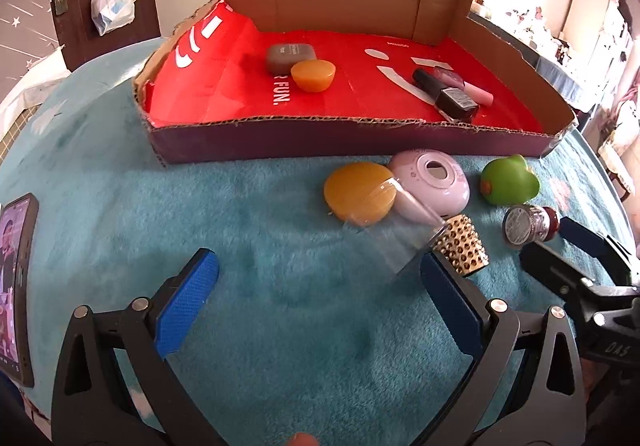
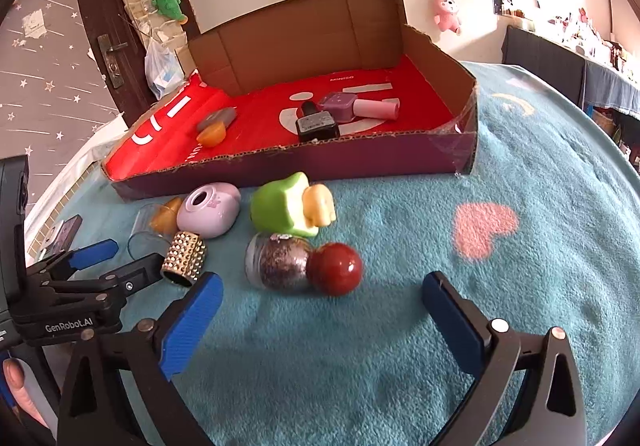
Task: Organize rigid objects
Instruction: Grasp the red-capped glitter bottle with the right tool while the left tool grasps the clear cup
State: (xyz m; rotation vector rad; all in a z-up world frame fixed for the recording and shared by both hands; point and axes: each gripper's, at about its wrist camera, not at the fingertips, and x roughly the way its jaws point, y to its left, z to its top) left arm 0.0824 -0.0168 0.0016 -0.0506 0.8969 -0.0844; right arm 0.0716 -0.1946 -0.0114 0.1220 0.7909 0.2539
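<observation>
We see a home bedroom: plush teal blanket (image 2: 400, 326) underfoot, wooden door (image 2: 116, 26) at ten o'clock, pink plush toy (image 2: 447, 12) at one o'clock.

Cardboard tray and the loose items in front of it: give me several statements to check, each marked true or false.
1. The cardboard tray already holds an orange half-sphere beside a grey case. True.
2. The green duck toy lies inside the tray. False: it sits on the teal blanket in front of the tray.
3. Both the left gripper and the right gripper are open and empty. True.
4. The glitter bottle with the red round cap stands upright. False: it lies on its side.
5. A black nail polish bottle lies in the tray. True.
</observation>
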